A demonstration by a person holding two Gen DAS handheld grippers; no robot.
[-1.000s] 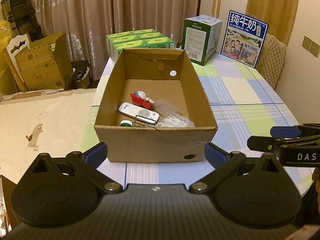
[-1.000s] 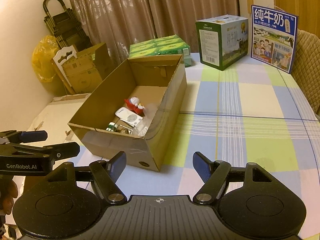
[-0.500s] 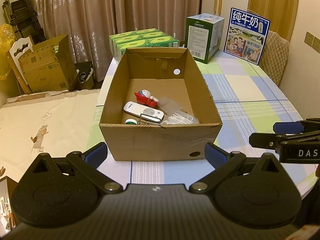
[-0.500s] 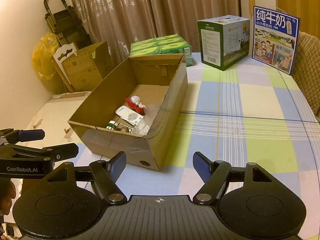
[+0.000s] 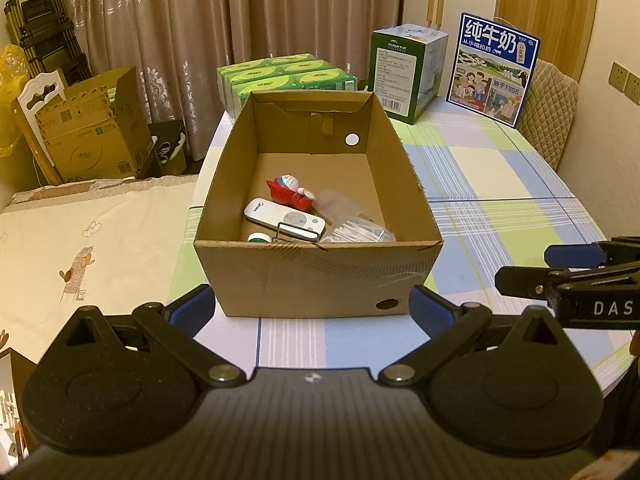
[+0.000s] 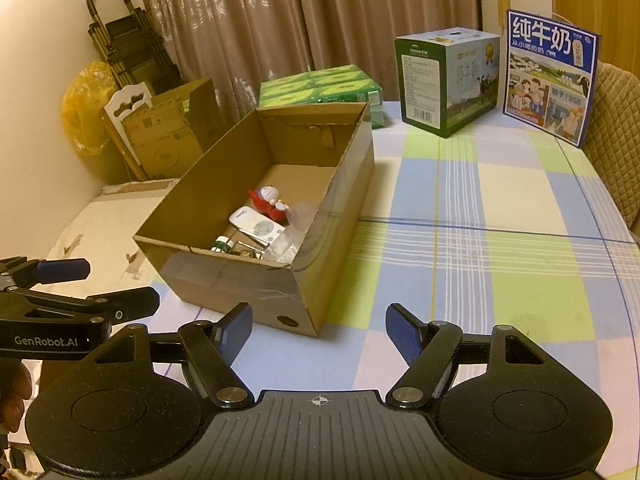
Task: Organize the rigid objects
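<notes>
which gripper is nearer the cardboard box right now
Left. The left gripper faces the cardboard box squarely, just short of its front wall; the right gripper sits off its near right corner.

Cardboard box (image 5: 320,280): plain brown, one white round sticker inside the far wall. 
Toy figure (image 5: 290,192): red, with blue-and-white head. 
Remote control (image 5: 284,222): white. 
Desk (image 6: 500,248) cloth: checked in pale blue, lime green, cream and lilac, with white stripes. 
Tissue packs (image 5: 284,76): green with yellow-green ovals. 
Milk carton case (image 6: 448,80): dark green and white. 
Poster board (image 6: 550,76): blue border, white characters. 
Curtains (image 5: 240,20): brown, leaf-patterned. 
Left tool (image 5: 310,310), right tool (image 6: 318,334): black, blue pads.
</notes>
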